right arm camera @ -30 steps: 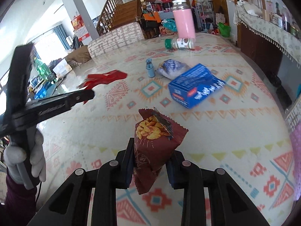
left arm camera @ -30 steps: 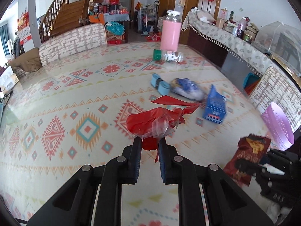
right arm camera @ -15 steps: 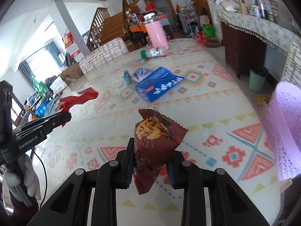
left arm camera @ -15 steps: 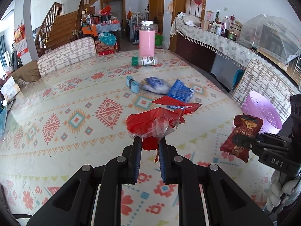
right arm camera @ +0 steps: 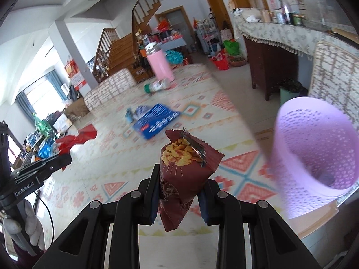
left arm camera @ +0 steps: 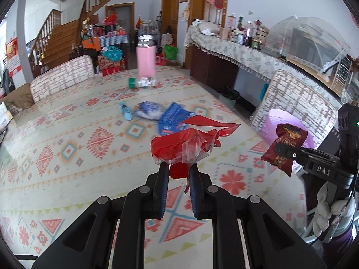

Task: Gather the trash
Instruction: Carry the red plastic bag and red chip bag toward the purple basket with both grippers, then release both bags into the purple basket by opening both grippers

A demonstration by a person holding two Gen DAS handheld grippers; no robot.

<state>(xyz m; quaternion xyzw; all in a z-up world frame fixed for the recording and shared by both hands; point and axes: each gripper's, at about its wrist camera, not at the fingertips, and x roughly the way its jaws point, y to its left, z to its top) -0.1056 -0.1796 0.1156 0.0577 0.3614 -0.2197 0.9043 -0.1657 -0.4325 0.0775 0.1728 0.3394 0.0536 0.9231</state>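
My left gripper [left arm camera: 178, 168] is shut on a crumpled red plastic wrapper [left arm camera: 179, 143] with a clear scrap on it, held above the patterned table. My right gripper [right arm camera: 179, 174] is shut on a dark red snack bag [right arm camera: 184, 168] with its top torn open. The same bag [left arm camera: 283, 148] shows at the right of the left wrist view, just in front of the lilac perforated trash basket [left arm camera: 271, 123]. In the right wrist view the basket [right arm camera: 314, 143] stands at the right, its opening tilted toward me, right of the bag. The red wrapper [right arm camera: 74, 137] shows far left.
On the table [left arm camera: 67, 134] lie a blue box [left arm camera: 170, 121], a blue-white bag [left arm camera: 148, 112], a small blue bottle [left arm camera: 125, 112], a fallen green-capped bottle [left arm camera: 142, 82] and a tall pink bottle [left arm camera: 145, 60]. A patterned chair back [left arm camera: 298, 105] stands behind the basket. A sideboard [left arm camera: 235, 56] runs along the right wall.
Both grippers have lifted and swung right toward the lilac basket, each still holding its trash. The basket is now much larger and nearer in the right wrist view.
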